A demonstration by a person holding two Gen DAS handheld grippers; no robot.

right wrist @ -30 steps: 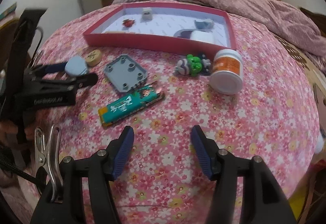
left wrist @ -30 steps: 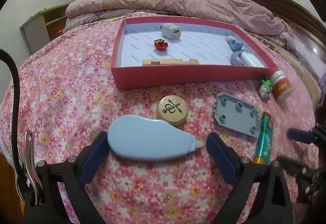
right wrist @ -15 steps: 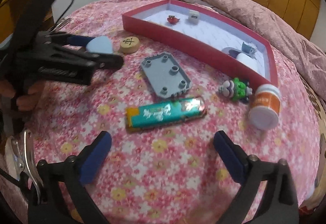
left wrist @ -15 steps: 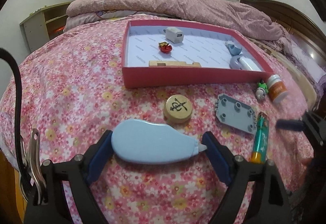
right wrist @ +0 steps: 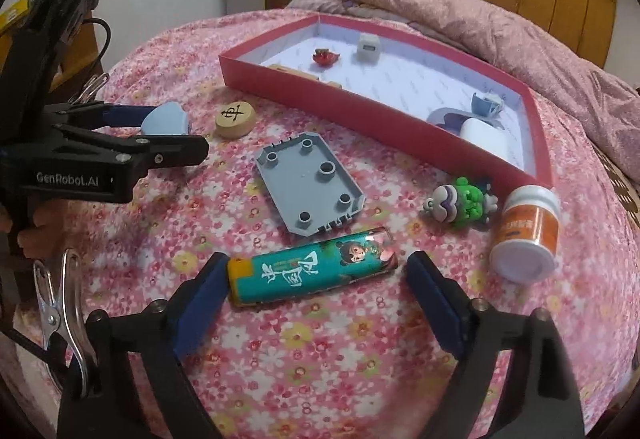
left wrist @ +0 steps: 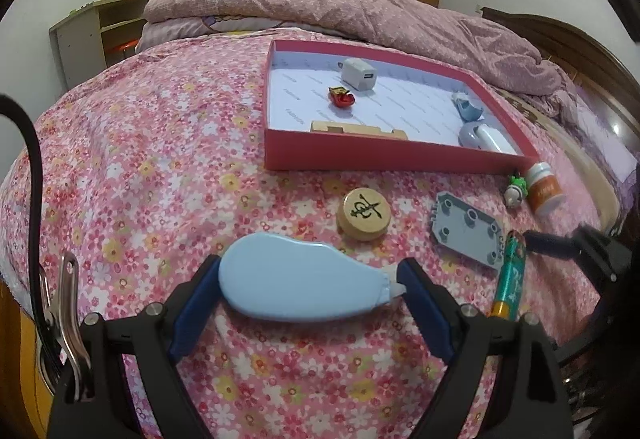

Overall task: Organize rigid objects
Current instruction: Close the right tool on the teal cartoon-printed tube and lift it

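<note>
A light blue correction tape dispenser [left wrist: 304, 287] lies on the floral bedspread, and my left gripper [left wrist: 308, 263] is shut on it, one pad on the round end, the other on the white tip. A teal lighter [right wrist: 312, 273] lies crosswise between the jaws of my right gripper [right wrist: 318, 259]. Those jaws are closing: the left pad is at the yellow end, and a small gap shows at the right pad. The red box [left wrist: 360, 159] beyond holds a white charger [left wrist: 359, 75], a red trinket [left wrist: 342, 97], a wooden block [left wrist: 356, 129] and blue pieces.
Loose on the bedspread are a wooden chess piece [right wrist: 235, 117], a grey plastic plate [right wrist: 310, 183], a green toy figure [right wrist: 460, 205] and an orange pill bottle [right wrist: 528, 235] on its side. A folded pink quilt [left wrist: 360, 11] lies behind the box. The bed drops off at right.
My left jaws narrowed onto the dispenser. The right gripper opened wide, moved in toward the lighter and rolled, so the lighter now lies between its jaws.
</note>
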